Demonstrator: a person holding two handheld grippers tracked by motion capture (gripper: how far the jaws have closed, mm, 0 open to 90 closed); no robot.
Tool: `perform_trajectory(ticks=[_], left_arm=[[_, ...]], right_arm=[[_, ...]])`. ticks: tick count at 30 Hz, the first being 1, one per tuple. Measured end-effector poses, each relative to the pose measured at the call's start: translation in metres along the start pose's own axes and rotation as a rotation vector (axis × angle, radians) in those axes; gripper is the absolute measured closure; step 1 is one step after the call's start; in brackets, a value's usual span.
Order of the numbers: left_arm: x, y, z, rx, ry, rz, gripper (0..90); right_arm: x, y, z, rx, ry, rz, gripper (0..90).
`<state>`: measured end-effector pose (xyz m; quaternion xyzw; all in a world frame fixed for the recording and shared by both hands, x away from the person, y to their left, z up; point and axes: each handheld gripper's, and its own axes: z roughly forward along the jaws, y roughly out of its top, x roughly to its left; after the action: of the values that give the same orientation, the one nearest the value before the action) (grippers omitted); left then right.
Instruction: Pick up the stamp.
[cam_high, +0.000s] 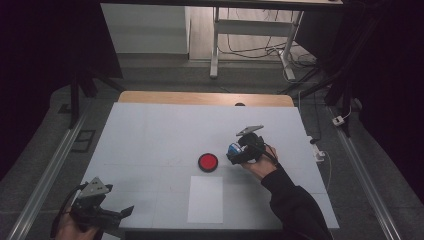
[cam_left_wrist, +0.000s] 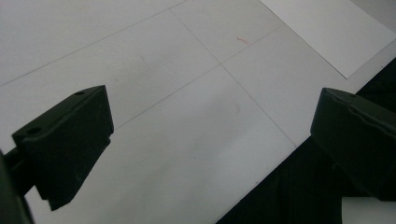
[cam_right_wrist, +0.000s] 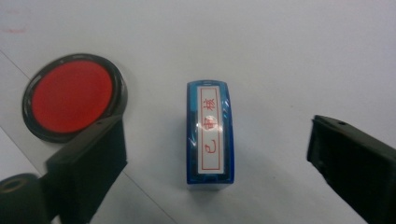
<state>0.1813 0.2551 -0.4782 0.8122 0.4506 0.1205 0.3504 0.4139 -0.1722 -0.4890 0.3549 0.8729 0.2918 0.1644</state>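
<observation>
Two grippers work over one white surface (cam_high: 150, 130), and the red ink pad (cam_high: 208, 162) near its middle serves as the landmark. Nearest the person, well to the near left of the pad, the left gripper (cam_high: 125, 212) hangs at the surface's near edge; in the left gripper view its jaws stand wide apart with nothing between them, one over the white top and the other out past the edge above dark floor. Just on the near side of the pad lies a white paper sheet (cam_high: 205, 199), its near edge close to the surface's own edge, with bare top on both sides of it. Beside the pad, on its right, the right gripper (cam_high: 231, 154) reaches in from the person's hand (cam_high: 260, 165). In the right gripper view the blue stamp (cam_right_wrist: 208, 133) lies flat between the jaws, its white label with red characters facing up; the jaws are wide and a clear gap shows on each side of the stamp, so nothing is gripped. One jaw overlaps the rim of the pad in that view, while the stamp sits near the pad but apart from it. Beyond the pad the white top runs bare to a wooden strip (cam_high: 205, 98) at the far edge.
</observation>
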Motion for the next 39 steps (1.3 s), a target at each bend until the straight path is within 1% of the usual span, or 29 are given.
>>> perform_trajectory(ticks=[2,3,4,5,6,7,8,9,10,12,13,15,16,17,21,22,24,25,26,27,31,35,37,39], left_arm=[[-0.0002,0.0000,0.0001,-0.001,0.001,0.002,0.0],[-0.0002,0.0000,0.0001,-0.001,0.001,0.002,0.0],[-0.0003,0.0000,0.0001,-0.001,0.001,0.002,0.0],[-0.0004,0.0000,0.0001,-0.001,0.002,0.003,0.0],[-0.0005,0.0000,0.0002,0.000,0.002,0.004,0.0],[-0.0006,0.0000,0.0003,0.000,0.003,0.004,0.0],[-0.0007,0.0000,0.0003,0.001,0.003,0.005,0.0],[-0.0007,0.0001,0.0003,0.001,0.003,0.005,0.0],[-0.0007,0.0001,0.0003,0.001,0.003,0.005,0.0],[-0.0008,0.0001,0.0004,0.002,0.003,0.006,0.0],[-0.0009,0.0001,0.0004,0.002,0.004,0.006,0.0],[-0.0010,0.0001,0.0005,0.003,0.004,0.007,0.0],[-0.0010,0.0001,0.0005,0.004,0.003,0.007,0.0],[-0.0010,0.0002,0.0006,0.004,0.003,0.008,0.0],[-0.0012,0.0002,0.0007,0.005,0.002,0.009,0.0],[-0.0012,0.0002,0.0007,0.005,0.002,0.009,0.0],[-0.0013,0.0002,0.0008,0.005,0.004,0.011,0.0],[-0.0014,0.0002,0.0008,0.005,0.003,0.011,0.0],[-0.0014,0.0002,0.0009,0.005,0.004,0.011,0.0],[-0.0015,0.0002,0.0009,0.005,0.004,0.011,0.0],[-0.0015,0.0002,0.0009,0.006,0.004,0.012,0.0],[-0.0018,0.0003,0.0010,0.007,0.002,0.015,0.0],[-0.0019,0.0004,0.0010,0.008,0.002,0.016,0.0],[-0.0020,0.0004,0.0012,0.009,0.005,0.018,0.0]], right_arm=[[0.0001,0.0010,-0.0002,-0.004,0.014,0.003,18.1],[0.0001,0.0010,-0.0002,-0.004,0.014,0.003,18.1],[0.0000,0.0023,-0.0007,-0.003,0.033,0.009,23.5],[0.0000,0.0028,-0.0006,-0.002,0.039,0.010,26.1],[0.0000,0.0028,-0.0006,-0.002,0.039,0.010,26.1],[-0.0004,0.0033,-0.0007,-0.002,0.046,0.009,28.0],[-0.0005,0.0043,-0.0006,-0.001,0.048,0.008,33.1],[-0.0005,0.0043,-0.0006,-0.001,0.048,0.008,33.1],[-0.0006,0.0051,-0.0007,0.004,0.047,0.005,38.3],[-0.0009,0.0057,-0.0009,0.008,0.052,0.006,43.5],[-0.0009,0.0057,-0.0009,0.008,0.052,0.006,43.5],[-0.0012,0.0063,-0.0006,0.010,0.055,0.009,47.2],[-0.0018,0.0066,-0.0003,0.013,0.056,0.009,50.5],[-0.0018,0.0066,-0.0003,0.013,0.056,0.009,50.5],[-0.0031,0.0072,-0.0014,0.013,0.062,0.026,56.9],[-0.0036,0.0073,-0.0017,0.011,0.066,0.027,58.8],[-0.0032,0.0078,-0.0021,0.016,0.070,0.027,65.6],[-0.0032,0.0078,-0.0021,0.016,0.070,0.027,65.6],[-0.0030,0.0080,-0.0022,0.020,0.069,0.027,68.4],[-0.0028,0.0084,-0.0022,0.021,0.063,0.022,69.1],[-0.0027,0.0088,-0.0025,0.025,0.061,0.016,69.6],[-0.0017,0.0086,-0.0030,0.023,0.057,-0.003,69.9],[-0.0015,0.0087,-0.0035,0.028,0.059,-0.007,70.0],[-0.0019,0.0093,-0.0055,0.020,0.070,-0.006,70.0]])
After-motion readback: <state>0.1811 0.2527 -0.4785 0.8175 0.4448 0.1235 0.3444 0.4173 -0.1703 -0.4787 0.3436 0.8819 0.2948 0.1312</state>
